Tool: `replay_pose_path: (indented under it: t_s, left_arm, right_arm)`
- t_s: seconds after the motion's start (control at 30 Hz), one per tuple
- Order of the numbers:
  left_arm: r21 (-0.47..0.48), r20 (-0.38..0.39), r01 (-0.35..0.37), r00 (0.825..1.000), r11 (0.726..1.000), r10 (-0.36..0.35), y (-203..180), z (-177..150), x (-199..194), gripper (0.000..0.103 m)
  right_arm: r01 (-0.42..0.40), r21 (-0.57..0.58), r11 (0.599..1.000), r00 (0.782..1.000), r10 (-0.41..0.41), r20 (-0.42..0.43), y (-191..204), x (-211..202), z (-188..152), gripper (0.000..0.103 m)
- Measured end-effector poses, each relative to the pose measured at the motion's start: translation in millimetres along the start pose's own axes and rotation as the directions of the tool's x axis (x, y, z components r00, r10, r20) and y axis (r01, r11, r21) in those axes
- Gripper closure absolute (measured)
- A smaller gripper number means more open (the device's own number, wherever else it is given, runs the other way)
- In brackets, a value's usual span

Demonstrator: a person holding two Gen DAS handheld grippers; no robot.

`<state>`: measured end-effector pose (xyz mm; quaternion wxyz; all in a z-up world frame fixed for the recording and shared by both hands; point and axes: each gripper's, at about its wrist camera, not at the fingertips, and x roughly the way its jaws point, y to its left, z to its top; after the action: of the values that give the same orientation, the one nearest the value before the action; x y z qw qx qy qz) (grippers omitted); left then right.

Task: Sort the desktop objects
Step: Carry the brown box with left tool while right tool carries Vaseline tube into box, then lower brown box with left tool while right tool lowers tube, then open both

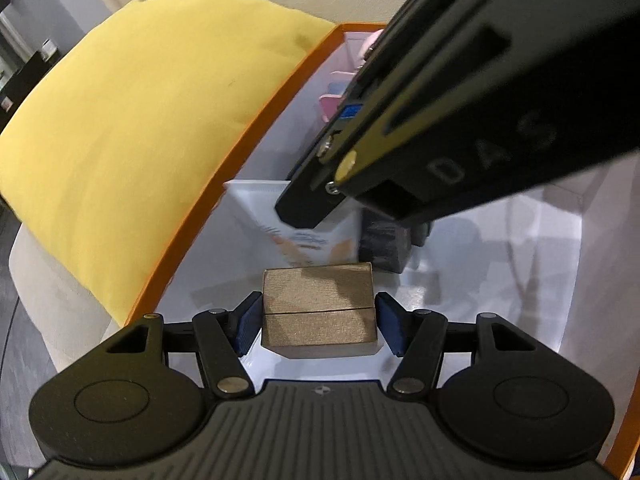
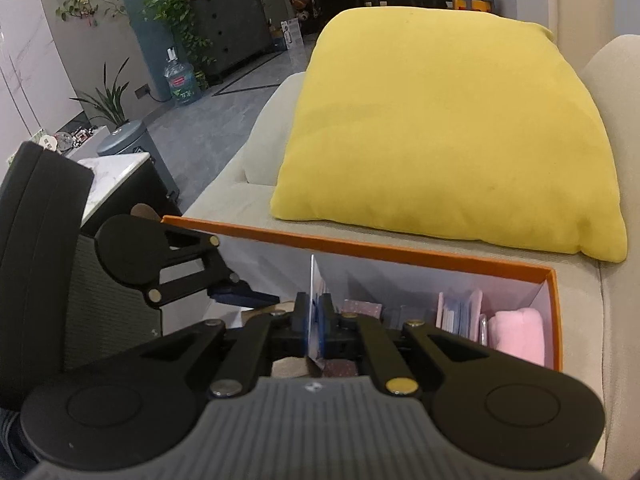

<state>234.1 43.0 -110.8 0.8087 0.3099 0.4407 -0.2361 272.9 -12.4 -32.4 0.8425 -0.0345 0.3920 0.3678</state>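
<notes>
your left gripper (image 1: 318, 322) sits low inside the orange box (image 1: 208, 204), its fingers spread wide on either side of a small gold box (image 1: 318, 312); the blue pads (image 1: 249, 320) stand just beside its ends, and you cannot tell from this view whether they press on it. the gold box rests on the white floor of the orange box, a seam running across its middle. just beyond it stands a white packet (image 1: 276, 220) with orange print too blurred to read, and to its right a dark block (image 1: 384, 246). above them your right gripper (image 2: 315, 312) crosses the left wrist view, and the raised letters "das" show on its black body. in the right wrist view its fingers are nearly together, pinching a thin card (image 2: 315, 300) held on edge. farther right in the orange box you have upright pink and blue cards (image 2: 460, 312) and a pink cloth roll (image 2: 520, 332) in the far corner. behind the box a yellow cushion (image 2: 448, 132) lies on the beige sofa (image 2: 608, 320).
</notes>
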Motion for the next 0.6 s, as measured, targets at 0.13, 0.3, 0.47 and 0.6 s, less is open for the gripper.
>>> replay_pose_path:
  t_s: [0.13, 0.3, 0.47, 0.6]
  left_arm:
    - [0.030, 0.029, 0.005, 1.000, 1.000, -0.006, -1, -2, -1, 0.033]
    - [0.019, 0.047, 0.015, 0.999, 1.000, -0.016, -6, -7, -2, 0.033]
    - [0.049, 0.040, 0.033, 0.999, 0.998, -0.035, -15, -10, -1, 0.033]
    - [0.096, 0.021, 0.013, 1.000, 0.995, -0.015, -19, -12, -2, 0.032]
  right_arm:
    - [-0.024, 0.016, 1.000, 1.000, 0.023, 0.014, -5, -10, -1, 0.090]
    - [-0.025, 0.026, 0.999, 0.999, 0.024, 0.023, -6, -27, -3, 0.080]
    - [-0.009, -0.009, 1.000, 1.000, 0.009, -0.005, -9, -32, -11, 0.075]
    - [0.016, -0.058, 0.998, 1.000, -0.017, -0.022, -8, -35, -16, 0.068]
